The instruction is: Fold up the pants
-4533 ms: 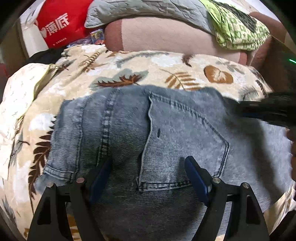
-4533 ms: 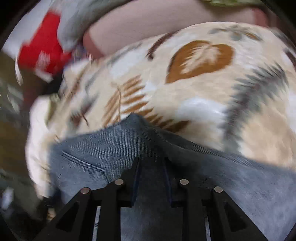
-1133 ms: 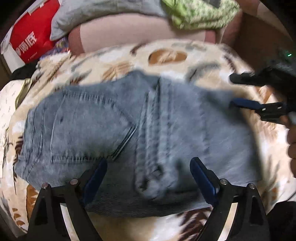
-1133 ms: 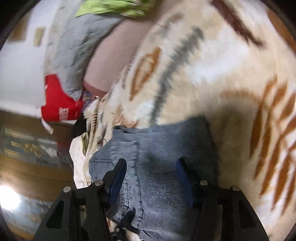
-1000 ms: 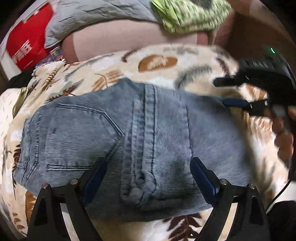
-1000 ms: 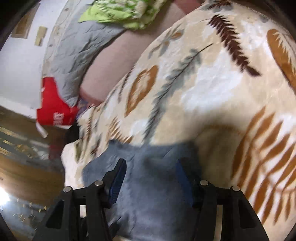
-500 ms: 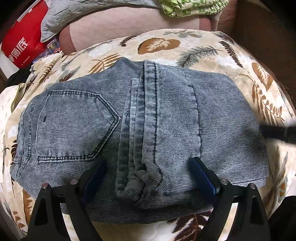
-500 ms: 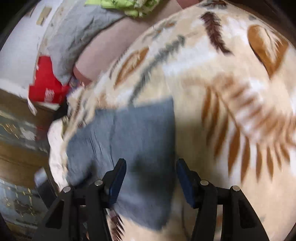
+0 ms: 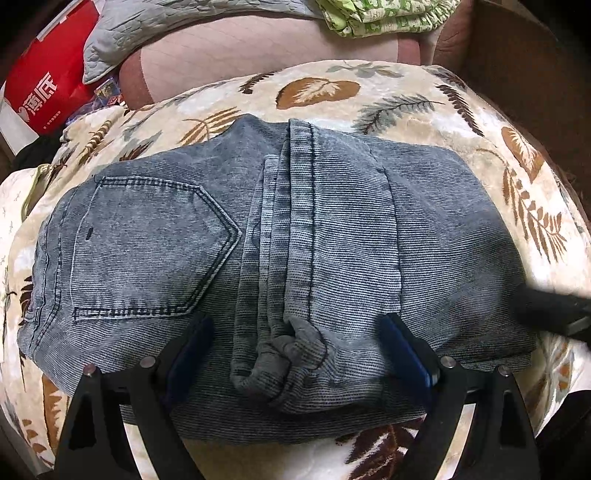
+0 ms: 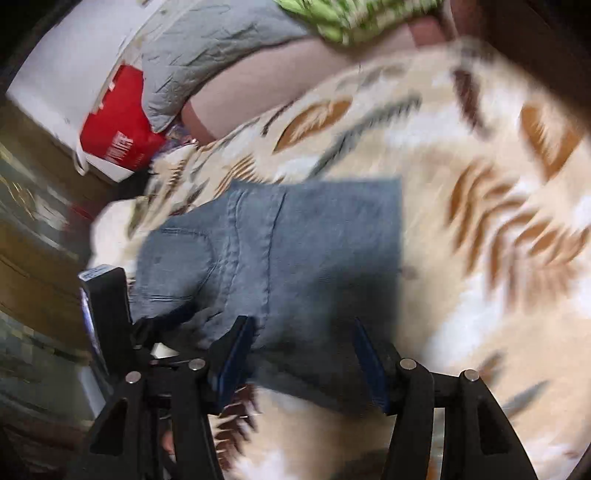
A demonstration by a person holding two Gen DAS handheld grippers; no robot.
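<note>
Both pairs of jaws stand apart with nothing clamped between them. From the left wrist view, the left gripper [image 9: 295, 347] hangs over the near edge of the pants [image 9: 229, 258], a grey-blue denim bundle folded into a compact rectangle that lies flat on the leaf-print blanket [image 9: 436, 110]. A back pocket [image 9: 147, 243] faces up on the left part of the bundle, and a thick stitched seam [image 9: 299, 229] runs from its far edge toward the near edge, ending in a bunched knot of cloth between the blue pads. At the right edge of that view a dark blurred shape touches or overlaps the bundle's right corner; it cannot be told apart further. From the right wrist view, which is blurred, the right gripper [image 10: 301, 354] hovers above the right near corner of the pants [image 10: 295, 258]. Beyond the blanket sit a red bag [image 9: 44, 88], a grey quilted cover [image 9: 177, 22] and a green patterned cloth [image 9: 384, 18].
</note>
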